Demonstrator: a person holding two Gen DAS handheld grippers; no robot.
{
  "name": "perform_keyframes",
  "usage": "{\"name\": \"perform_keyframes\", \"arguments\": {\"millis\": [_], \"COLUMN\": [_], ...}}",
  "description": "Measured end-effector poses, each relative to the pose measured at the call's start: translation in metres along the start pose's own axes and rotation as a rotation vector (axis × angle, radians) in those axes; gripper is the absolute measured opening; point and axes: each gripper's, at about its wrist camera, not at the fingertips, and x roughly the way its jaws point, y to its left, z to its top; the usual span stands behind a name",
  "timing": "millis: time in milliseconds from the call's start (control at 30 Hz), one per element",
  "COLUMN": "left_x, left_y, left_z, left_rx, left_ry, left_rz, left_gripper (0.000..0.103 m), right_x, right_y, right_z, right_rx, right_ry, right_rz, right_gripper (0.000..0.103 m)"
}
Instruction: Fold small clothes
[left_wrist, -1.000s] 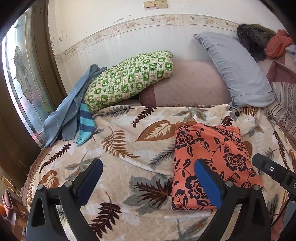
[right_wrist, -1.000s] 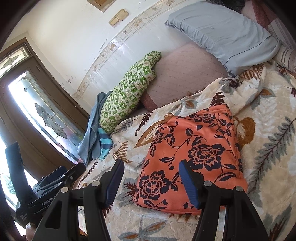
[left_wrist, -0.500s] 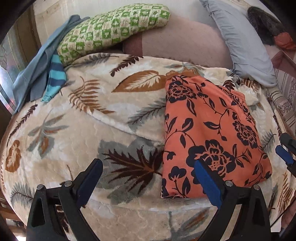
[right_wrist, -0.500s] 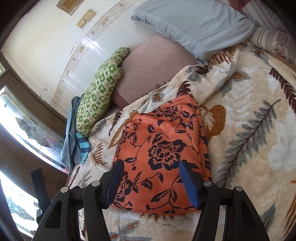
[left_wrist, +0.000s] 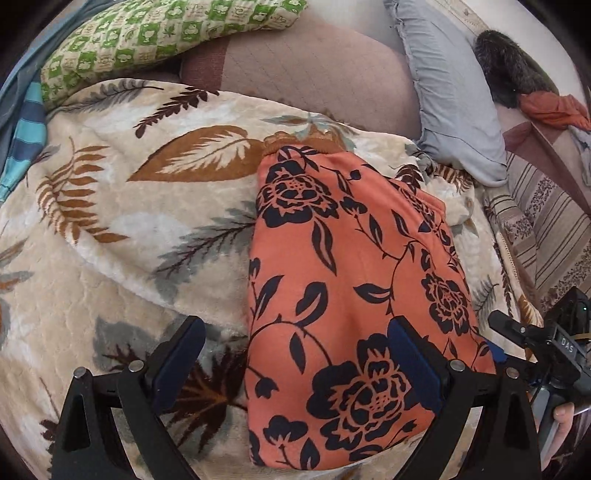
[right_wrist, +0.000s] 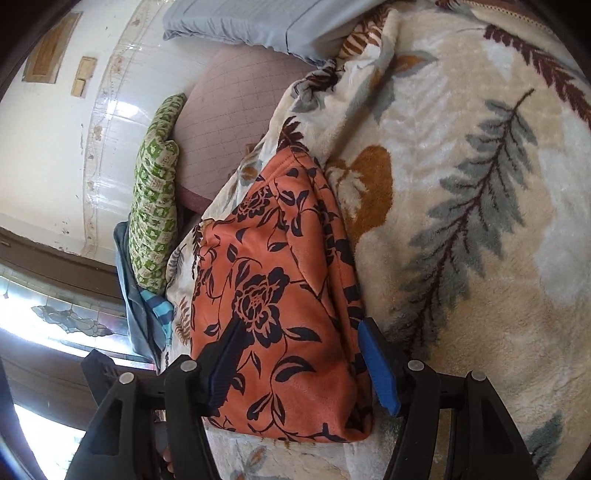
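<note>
While the leaf-print blanket (left_wrist: 122, 236) covers the bed, I see the folded orange floral garment (left_wrist: 354, 302) lying flat on it, below the grey pillow (left_wrist: 450, 92) and well right of the green checked pillow (left_wrist: 155, 37). My left gripper (left_wrist: 295, 365) stands released over the garment's near left edge. My right gripper (right_wrist: 299, 362) stands released, straddling its near right corner.

Garment: an orange floral folded cloth (left_wrist: 354, 302) is laid on a leaf-print blanket (left_wrist: 122, 229).
Left gripper (left_wrist: 295, 362): held open over the cloth's near left edge.
Pillows: a green checked pillow (left_wrist: 162, 40) is seen beyond the cloth.
</note>
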Motion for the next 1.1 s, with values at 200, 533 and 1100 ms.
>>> {"name": "perform_keyframes", "arguments": {"millis": [200, 533, 1100], "left_x": [0.017, 0.036, 0.019], "left_y": [-0.006, -0.012, -0.012], "left_z": [0.002, 0.011, 0.012], "left_rx": [0.026, 0.048, 0.080], "left_ry": [0.039, 0.058, 0.008], "left_rz": [-0.104, -0.076, -0.050], "left_gripper": [0.099, 0.099, 0.046], "right_x": [0.027, 0.053, 0.053], "right_y": [0.002, 0.032, 0.079], "right_z": [-0.001, 0.003, -0.019], "right_rx": [0.009, -0.130, -0.323], "right_ry": [0.060, 0.027, 0.081], "right_rz": [0.025, -0.006, 0.163], "right_gripper": [0.067, 0.069, 0.023]}}
